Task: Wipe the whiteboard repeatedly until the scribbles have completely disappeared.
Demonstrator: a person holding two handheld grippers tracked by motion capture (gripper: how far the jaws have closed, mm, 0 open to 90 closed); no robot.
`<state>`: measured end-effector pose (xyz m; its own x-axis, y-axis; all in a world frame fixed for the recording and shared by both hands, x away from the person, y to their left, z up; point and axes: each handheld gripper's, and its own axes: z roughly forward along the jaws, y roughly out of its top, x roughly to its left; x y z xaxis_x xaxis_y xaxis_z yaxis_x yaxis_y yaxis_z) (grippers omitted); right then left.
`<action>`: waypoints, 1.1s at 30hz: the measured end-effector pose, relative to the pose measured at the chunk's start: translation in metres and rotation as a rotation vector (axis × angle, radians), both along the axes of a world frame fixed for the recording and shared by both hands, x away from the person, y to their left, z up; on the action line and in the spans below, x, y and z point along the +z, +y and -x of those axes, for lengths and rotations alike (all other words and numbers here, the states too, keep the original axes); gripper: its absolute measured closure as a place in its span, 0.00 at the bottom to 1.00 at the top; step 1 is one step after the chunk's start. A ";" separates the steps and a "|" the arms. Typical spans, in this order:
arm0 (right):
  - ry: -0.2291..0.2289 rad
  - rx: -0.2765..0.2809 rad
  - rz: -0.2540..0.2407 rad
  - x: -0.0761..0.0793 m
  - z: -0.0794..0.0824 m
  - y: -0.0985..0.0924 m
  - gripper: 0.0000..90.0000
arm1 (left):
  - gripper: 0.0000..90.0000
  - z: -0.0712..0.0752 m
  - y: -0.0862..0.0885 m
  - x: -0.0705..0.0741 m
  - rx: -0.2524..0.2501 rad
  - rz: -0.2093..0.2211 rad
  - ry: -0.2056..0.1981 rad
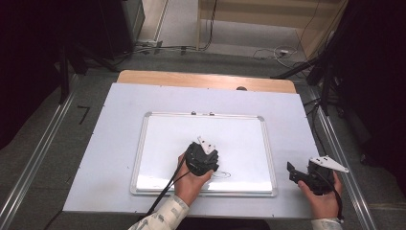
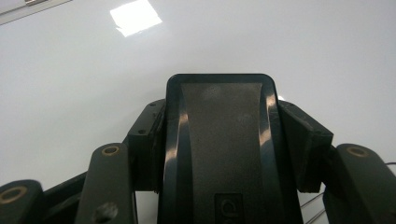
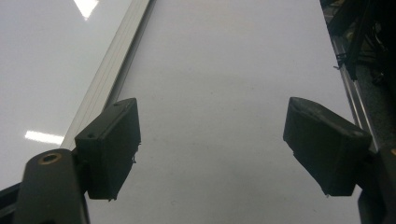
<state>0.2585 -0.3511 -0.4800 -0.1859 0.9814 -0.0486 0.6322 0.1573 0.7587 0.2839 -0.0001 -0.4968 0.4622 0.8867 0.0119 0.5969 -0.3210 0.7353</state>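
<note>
From the high view, a white rectangular whiteboard with a silver metal frame (image 1: 153,143) lies on a pale sheet covering the wooden desk (image 1: 206,79). The left tongs (image 1: 203,160) sit over the lower middle of the board, held in the person's left hand (image 1: 191,182), and a thin dark looped pen mark (image 1: 221,175) lies on the board just to their right. What the tongs grip cannot be told from up there.

The left gripper view settles it: a black rectangular whiteboard eraser with a grey felt-like face (image 2: 222,140) stands between the two jaws, which press on its sides, so the left tongs (image 2: 223,135) are closed on it, with the glossy board surface behind. A small embossed emblem sits near the eraser's lower edge, too cut off to read. Thin dark lines cross the board at the lower right corner of that view.

The right tongs (image 1: 301,178) rest off the board, over the pale sheet near the desk's right edge, in the right hand (image 1: 323,201). The right gripper view shows the right tongs (image 3: 224,154) wide apart with nothing between them, the board's silver frame (image 3: 116,60) running along their left side.

No readable writing appears anywhere.
</note>
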 end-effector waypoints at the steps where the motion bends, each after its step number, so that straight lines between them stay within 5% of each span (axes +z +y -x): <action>1: 0.000 0.000 0.000 0.000 0.000 0.000 0.20 | 0.46 0.000 -0.002 0.000 -0.002 0.002 -0.001; 33: -0.003 0.000 -0.004 0.001 0.001 0.000 0.20 | 0.46 -0.002 -0.032 0.000 -0.049 -0.004 0.000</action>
